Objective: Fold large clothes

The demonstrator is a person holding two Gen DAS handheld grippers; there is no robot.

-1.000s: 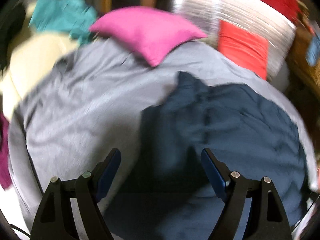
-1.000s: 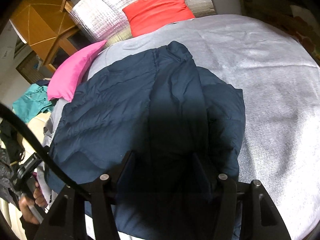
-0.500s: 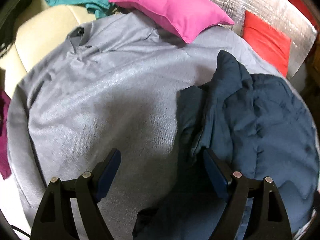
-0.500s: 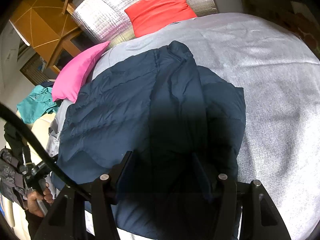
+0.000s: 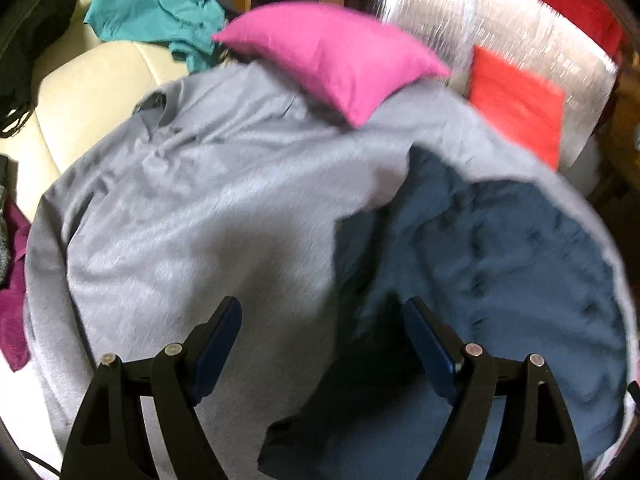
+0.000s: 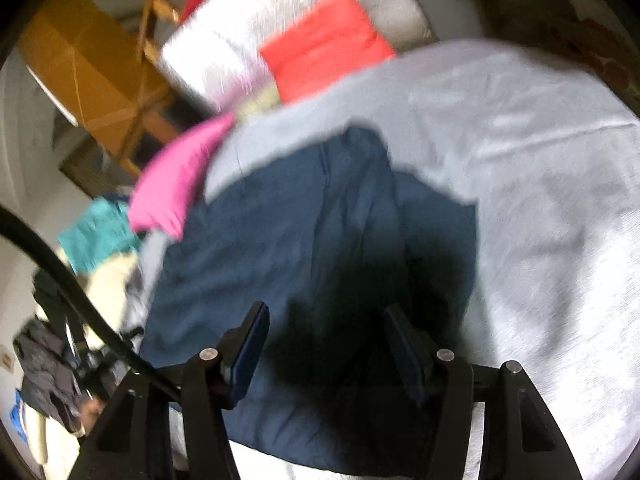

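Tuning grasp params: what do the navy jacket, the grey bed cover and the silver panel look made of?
Navy jacket: probably a synthetic padded shell, matte with slight sheen; stitched puffy channels show, though blur softens them.
Grey bed cover: knit or woven fabric, matte, finely textured, with soft wrinkles.
Silver panel: looks like metallised foil, shiny, with streaky glints; its backing cannot be told.

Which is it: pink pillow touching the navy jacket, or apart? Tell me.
Apart. In the left wrist view the pink pillow lies at the far end of the grey bedspread, and a strip of bare spread separates it from the navy jacket.
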